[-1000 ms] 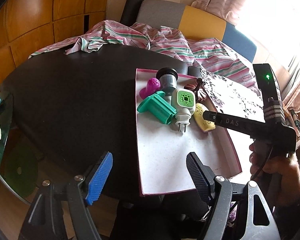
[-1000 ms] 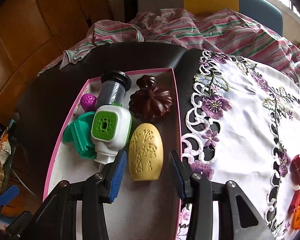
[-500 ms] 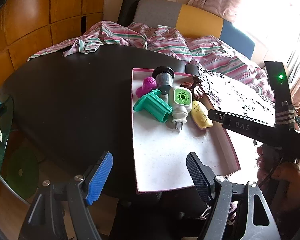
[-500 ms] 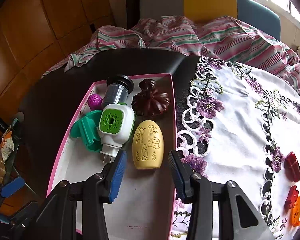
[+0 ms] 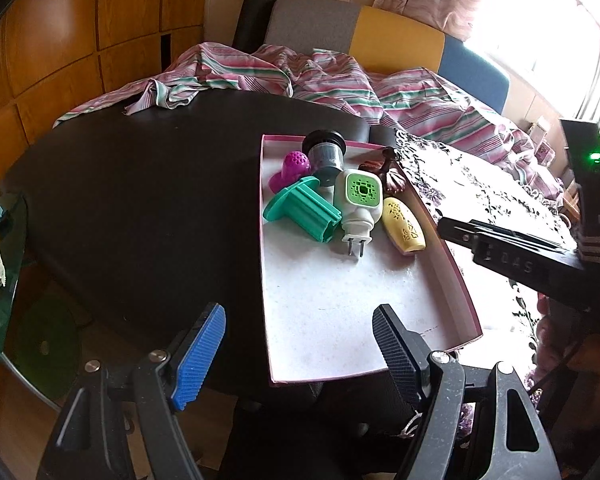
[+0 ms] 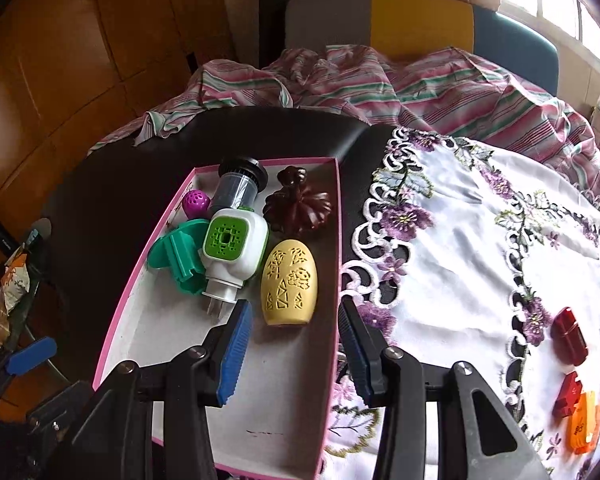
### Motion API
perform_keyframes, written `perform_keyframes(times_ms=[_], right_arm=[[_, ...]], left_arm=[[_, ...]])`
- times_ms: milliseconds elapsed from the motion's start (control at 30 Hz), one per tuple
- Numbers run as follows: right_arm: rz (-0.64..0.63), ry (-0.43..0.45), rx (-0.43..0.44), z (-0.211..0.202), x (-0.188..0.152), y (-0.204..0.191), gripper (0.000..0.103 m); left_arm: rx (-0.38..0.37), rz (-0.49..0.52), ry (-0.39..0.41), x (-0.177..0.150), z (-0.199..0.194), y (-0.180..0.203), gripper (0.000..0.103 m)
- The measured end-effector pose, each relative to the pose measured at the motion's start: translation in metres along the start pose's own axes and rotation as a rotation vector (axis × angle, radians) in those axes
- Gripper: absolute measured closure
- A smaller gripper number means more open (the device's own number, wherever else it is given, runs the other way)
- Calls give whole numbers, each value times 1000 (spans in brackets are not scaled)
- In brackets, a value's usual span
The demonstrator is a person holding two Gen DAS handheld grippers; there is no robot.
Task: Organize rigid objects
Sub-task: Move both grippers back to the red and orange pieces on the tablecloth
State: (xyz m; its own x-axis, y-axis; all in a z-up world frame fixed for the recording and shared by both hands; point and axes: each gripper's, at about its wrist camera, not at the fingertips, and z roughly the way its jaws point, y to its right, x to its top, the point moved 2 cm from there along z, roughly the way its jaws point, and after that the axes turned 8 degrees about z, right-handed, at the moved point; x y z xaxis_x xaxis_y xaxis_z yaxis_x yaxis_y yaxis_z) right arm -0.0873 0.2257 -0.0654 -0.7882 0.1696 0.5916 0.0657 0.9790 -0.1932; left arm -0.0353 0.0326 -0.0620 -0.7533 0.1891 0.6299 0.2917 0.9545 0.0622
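A pink-rimmed white tray [image 5: 340,312] [image 6: 148,320] sits on the black table. At its far end lie a yellow egg-shaped diffuser [image 6: 289,282] [image 5: 403,224], a white-and-green plug-in [image 6: 232,246] [image 5: 360,200], a teal spool [image 6: 178,256] [image 5: 300,210], a purple ball [image 6: 196,203], a grey cylinder with a black cap [image 6: 238,184] and a dark brown pumpkin shape [image 6: 298,210]. My right gripper [image 6: 294,306] hangs open just short of the yellow diffuser, gripping nothing. My left gripper [image 5: 298,314] stands open over the tray's near end, empty.
An embroidered white cloth [image 6: 480,248] covers the table's right side, with two red pieces [image 6: 568,338] and an orange one [image 6: 584,428] on it. A striped fabric [image 5: 300,80] is heaped at the back. A hand [image 5: 596,356] holds the right tool.
My right gripper has drawn back and upward from the yellow diffuser, which stays on the tray. The left gripper has stayed where it was.
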Motion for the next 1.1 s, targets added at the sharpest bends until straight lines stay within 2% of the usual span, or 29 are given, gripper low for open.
perform_keyframes(times_ms=[200,533,833,1100], right_arm=[[17,8,-21,-10,-2,20,58],[76,26,-102,-34,-4,75,58],[164,52,-182,-59,-2,140,58],[338,88,-277,-91,-8,221,58]], left_arm=[[-12,25,-1,0,0,7,26],[-27,55,-12,2,3,20,26],[-38,82,-15,3,4,30,26],[-49,102,-20,3,6,37,26]])
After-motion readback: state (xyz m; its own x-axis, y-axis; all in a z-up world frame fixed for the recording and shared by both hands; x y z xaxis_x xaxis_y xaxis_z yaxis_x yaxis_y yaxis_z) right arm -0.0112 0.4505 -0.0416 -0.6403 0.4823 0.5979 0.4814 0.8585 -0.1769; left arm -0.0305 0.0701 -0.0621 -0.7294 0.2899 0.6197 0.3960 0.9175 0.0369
